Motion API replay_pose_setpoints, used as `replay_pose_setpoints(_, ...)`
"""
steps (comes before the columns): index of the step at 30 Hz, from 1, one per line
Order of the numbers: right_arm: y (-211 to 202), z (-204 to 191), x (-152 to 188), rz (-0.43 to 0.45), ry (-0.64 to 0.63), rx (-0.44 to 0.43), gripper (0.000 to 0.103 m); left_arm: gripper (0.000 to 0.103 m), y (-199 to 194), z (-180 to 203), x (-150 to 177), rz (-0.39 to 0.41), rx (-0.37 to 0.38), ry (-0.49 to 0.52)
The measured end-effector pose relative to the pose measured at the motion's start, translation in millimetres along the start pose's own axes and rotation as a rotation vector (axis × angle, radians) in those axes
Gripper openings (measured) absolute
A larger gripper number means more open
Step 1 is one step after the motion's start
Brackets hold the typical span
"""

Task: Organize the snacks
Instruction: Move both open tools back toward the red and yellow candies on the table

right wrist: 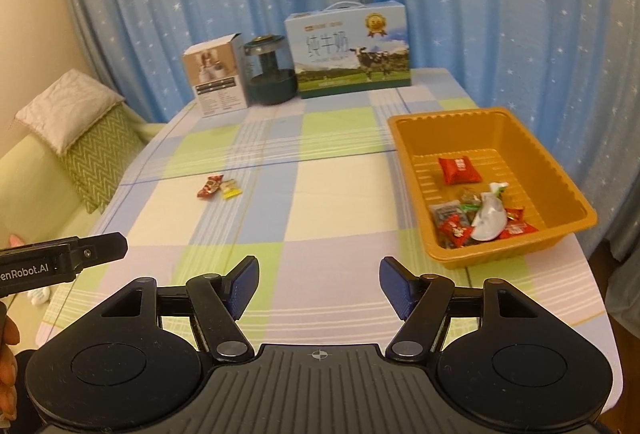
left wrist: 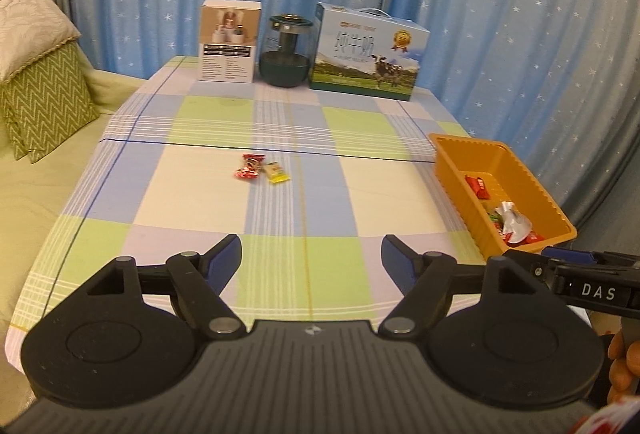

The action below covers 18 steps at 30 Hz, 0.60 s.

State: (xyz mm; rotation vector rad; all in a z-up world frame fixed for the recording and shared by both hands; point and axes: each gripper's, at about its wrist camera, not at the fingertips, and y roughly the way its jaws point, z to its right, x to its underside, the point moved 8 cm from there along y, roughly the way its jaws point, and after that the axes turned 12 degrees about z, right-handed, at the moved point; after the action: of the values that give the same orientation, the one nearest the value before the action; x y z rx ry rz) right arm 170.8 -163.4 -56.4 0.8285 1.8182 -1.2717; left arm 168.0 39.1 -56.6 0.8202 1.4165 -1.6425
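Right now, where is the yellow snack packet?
The yellow snack packet lies mid-table on the checked cloth, left of the orange tray, touching the red wrapped snack on its left.

A home living room: star-patterned blue curtains (left wrist: 500, 13), a pale green sofa (left wrist: 44, 185) with zigzag cushions (left wrist: 44, 101), and a bench (left wrist: 200, 201) under a checked tablecloth.

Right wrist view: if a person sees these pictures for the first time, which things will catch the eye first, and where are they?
The orange tray at the table's right side stands out first, with a heap of wrapped snacks inside. Next come two loose snacks, a red one and a yellow one, lying side by side on the checked tablecloth near the middle. At the bottom, the right gripper stands open and empty.
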Motion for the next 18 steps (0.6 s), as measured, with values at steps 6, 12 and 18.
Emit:
replay_pose_setpoints(6, 10, -15, -3, -0.006, -0.030, -0.021, 0.068, 0.076, 1, -13, -3, 0.000, -0.024, -0.001)
replay_pose_setpoints(12, 22, -27, -4, -0.013, -0.051, -0.041, 0.068, 0.078, 4, -24, -6, 0.000, -0.049, 0.021)
replay_pose_setpoints(18, 38, -37, -5, -0.020, -0.068, -0.057, 0.068, 0.079, 13, -37, -7, -0.010, -0.078, 0.024)
